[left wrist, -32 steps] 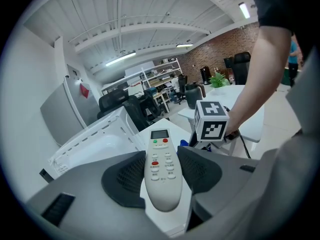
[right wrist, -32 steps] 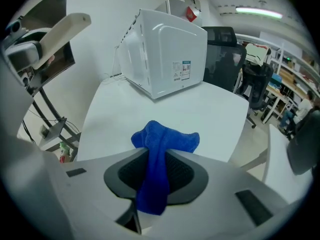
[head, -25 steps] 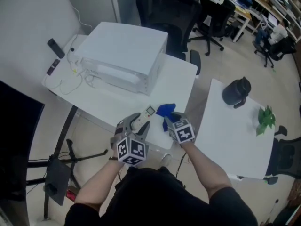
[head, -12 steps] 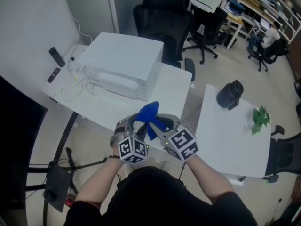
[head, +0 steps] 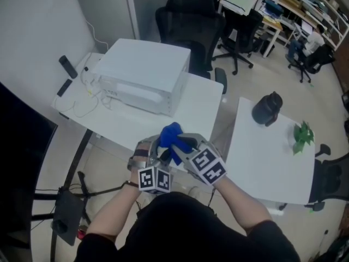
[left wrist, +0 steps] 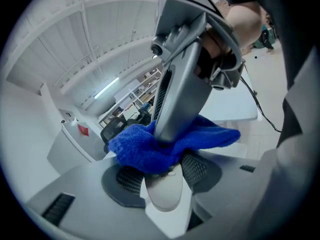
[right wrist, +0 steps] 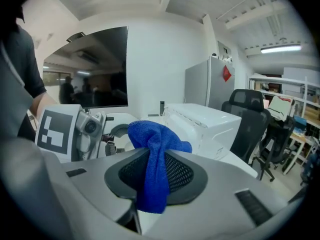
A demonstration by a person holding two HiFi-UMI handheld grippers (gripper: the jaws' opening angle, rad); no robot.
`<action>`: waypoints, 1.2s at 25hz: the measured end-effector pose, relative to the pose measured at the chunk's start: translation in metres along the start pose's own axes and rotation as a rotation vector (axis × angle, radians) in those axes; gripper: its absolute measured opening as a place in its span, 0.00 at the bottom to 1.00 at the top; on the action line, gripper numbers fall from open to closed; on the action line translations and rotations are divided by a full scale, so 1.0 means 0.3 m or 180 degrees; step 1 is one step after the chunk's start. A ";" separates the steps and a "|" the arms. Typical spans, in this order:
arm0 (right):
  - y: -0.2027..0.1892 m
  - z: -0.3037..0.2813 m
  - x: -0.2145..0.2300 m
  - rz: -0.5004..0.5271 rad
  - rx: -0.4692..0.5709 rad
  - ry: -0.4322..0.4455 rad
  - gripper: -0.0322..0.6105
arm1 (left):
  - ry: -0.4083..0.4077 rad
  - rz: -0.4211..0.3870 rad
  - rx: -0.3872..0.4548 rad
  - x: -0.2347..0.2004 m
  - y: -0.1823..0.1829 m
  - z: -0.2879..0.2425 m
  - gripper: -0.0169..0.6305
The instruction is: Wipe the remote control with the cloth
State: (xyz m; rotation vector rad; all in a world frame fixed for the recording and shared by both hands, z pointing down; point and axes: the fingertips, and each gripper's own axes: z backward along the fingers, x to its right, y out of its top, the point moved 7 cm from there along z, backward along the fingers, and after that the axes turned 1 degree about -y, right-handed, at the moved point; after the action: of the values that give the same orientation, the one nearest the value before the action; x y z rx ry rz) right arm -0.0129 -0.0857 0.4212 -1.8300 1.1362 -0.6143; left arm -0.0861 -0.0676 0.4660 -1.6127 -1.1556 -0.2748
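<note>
In the left gripper view the rounded end of a white remote control (left wrist: 165, 194) sits between the jaws of my left gripper (left wrist: 162, 176), which is shut on it. A blue cloth (left wrist: 150, 146) lies over the remote's far part. The right gripper's fingers (left wrist: 175, 99) come down onto it from above. My right gripper (right wrist: 155, 176) is shut on the cloth (right wrist: 152, 159), which hangs out between its jaws. In the head view both grippers meet above the table's front edge: left gripper (head: 155, 150), right gripper (head: 181, 146), cloth (head: 172, 135) on top. The remote is hidden there.
A white box-shaped machine (head: 142, 72) stands on the white table (head: 202, 100), with cables and two dark remotes (head: 66, 67) at its left. A second white table (head: 262, 162) on the right bears a black jug (head: 266, 109) and a green plant (head: 301, 135). Office chairs (head: 188, 21) stand behind.
The right gripper has lifted the cloth off the table and brought it left onto the remote in the left gripper. The left gripper has rolled and risen slightly.
</note>
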 end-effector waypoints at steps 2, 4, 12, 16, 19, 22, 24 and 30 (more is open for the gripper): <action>-0.014 0.012 0.023 -0.0010 -0.0004 -0.0132 0.19 | 0.0000 -0.0003 0.0021 0.003 -0.006 0.010 0.34; -0.034 0.024 0.059 -0.0070 -0.0003 -0.0272 0.19 | 0.0002 0.0004 0.0025 0.008 -0.011 0.018 0.34; 0.026 0.103 0.073 -0.0102 0.0281 -0.0350 0.19 | 0.0013 0.0142 -0.0035 -0.001 -0.013 0.024 0.34; 0.056 0.081 -0.037 0.0121 0.0266 0.0032 0.19 | 0.0031 0.0203 -0.0055 -0.012 -0.015 0.014 0.34; 0.043 0.041 -0.091 0.0202 0.0108 0.0240 0.19 | 0.0037 0.0087 0.0010 -0.004 -0.005 0.009 0.34; 0.032 0.027 -0.106 0.0269 0.0012 0.0255 0.19 | 0.0022 -0.0039 0.0059 0.009 0.014 0.023 0.34; 0.026 0.031 -0.093 0.0321 -0.0014 0.0154 0.19 | 0.0015 -0.0086 0.0079 0.016 0.019 0.034 0.34; 0.000 0.060 0.003 0.0272 -0.0026 -0.0193 0.19 | 0.0018 -0.0183 0.0126 0.027 0.024 0.055 0.34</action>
State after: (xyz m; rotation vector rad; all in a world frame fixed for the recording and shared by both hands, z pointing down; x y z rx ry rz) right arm 0.0013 -0.0791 0.4123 -1.7853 1.1715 -0.5025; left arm -0.0825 -0.0490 0.4606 -1.5452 -1.1975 -0.2918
